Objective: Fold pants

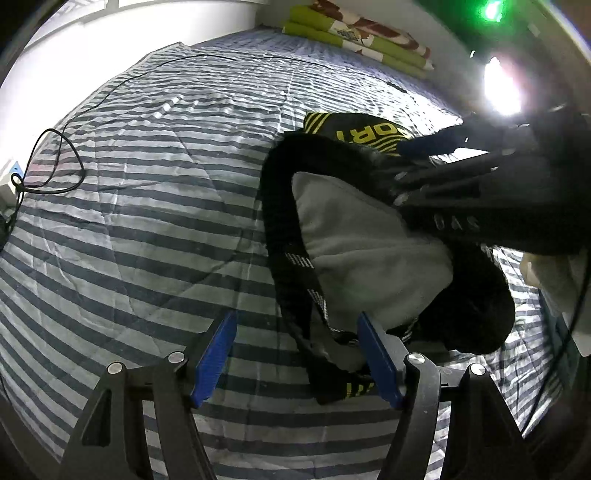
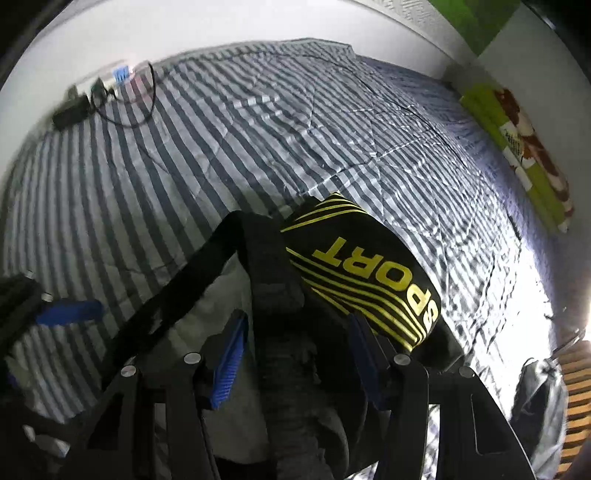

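Observation:
Black pants [image 1: 469, 306] with a grey fleece lining [image 1: 369, 240] and a yellow SPORT print [image 2: 369, 266] hang bunched over the striped bed sheet [image 1: 129, 229]. My right gripper [image 2: 297, 360] is shut on a thick bunch of the black waist fabric, and the printed leg drapes over its right finger. In the left wrist view the right gripper [image 1: 402, 181] comes in from the upper right and holds the waist opening up. My left gripper [image 1: 297, 354] stands open low over the sheet. The waistband's drawstring end [image 1: 332, 373] lies against its right blue pad [image 1: 376, 358].
A folded green and brown quilt [image 1: 354, 33] lies along the bed's far edge by the wall. A black cable [image 1: 48, 166] loops on the sheet at the left, running to a charger [image 2: 70, 110]. A bright lamp [image 1: 502, 88] glares at the right.

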Tool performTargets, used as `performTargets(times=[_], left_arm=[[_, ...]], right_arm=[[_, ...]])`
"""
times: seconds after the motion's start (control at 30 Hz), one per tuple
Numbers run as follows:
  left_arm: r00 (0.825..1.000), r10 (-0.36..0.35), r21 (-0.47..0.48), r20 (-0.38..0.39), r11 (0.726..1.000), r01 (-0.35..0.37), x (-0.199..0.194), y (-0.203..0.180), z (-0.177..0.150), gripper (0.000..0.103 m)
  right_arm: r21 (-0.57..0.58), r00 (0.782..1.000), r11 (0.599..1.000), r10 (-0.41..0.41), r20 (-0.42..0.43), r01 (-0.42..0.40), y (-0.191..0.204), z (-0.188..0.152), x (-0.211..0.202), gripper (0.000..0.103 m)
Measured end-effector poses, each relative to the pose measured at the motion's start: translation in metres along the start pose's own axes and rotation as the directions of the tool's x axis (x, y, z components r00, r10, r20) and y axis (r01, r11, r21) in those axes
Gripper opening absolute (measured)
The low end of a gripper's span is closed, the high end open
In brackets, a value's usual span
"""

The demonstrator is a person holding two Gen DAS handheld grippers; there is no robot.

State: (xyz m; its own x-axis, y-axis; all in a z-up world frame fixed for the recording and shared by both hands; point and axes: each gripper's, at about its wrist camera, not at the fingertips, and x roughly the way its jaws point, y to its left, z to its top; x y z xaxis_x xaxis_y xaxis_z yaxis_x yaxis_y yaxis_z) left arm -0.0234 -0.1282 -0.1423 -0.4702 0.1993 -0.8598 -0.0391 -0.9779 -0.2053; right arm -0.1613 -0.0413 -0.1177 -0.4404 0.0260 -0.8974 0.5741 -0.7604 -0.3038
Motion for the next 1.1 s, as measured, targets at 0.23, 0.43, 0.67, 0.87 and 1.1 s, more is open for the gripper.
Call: performTargets(times=[0.23, 0.43, 0.67, 0.87, 1.1], left_arm=[[0.999, 0.013, 0.032, 0.047, 0.999, -0.015, -0.015, -0.006, 0.003, 0.076], [0.996, -0.017, 0.112, 0.091, 0.994, 0.007, -0.031, -0.040, 0.003, 0.084], [0.996, -0.080, 0.183, 0.038, 0.980, 0.072, -0.018, -0.092, -0.013, 0.085], [0.995, -0.098, 0.193, 0.004, 0.977, 0.095, -0.005, -0.111, -0.020, 0.086], [0.997, 0.071, 0.226, -0.022, 0.972, -0.064, 0.036, -0.117, -0.023, 0.084]], right_arm=[[0.259, 0.998, 0.966, -0.035, 0.058, 0.019, -0.082, -0.036, -0.039, 0.005], [0.513, 0.994, 0.858, -0.077, 0.083, 0.024, -0.169, -0.124, -0.084, 0.005], [0.645, 0.992, 0.764, -0.060, 0.107, -0.023, -0.188, -0.200, -0.090, 0.004], [0.662, 0.993, 0.748, -0.042, 0.111, -0.043, -0.185, -0.218, -0.072, 0.004], [0.672, 0.992, 0.738, -0.027, 0.123, -0.063, -0.187, -0.224, -0.067, 0.004]])
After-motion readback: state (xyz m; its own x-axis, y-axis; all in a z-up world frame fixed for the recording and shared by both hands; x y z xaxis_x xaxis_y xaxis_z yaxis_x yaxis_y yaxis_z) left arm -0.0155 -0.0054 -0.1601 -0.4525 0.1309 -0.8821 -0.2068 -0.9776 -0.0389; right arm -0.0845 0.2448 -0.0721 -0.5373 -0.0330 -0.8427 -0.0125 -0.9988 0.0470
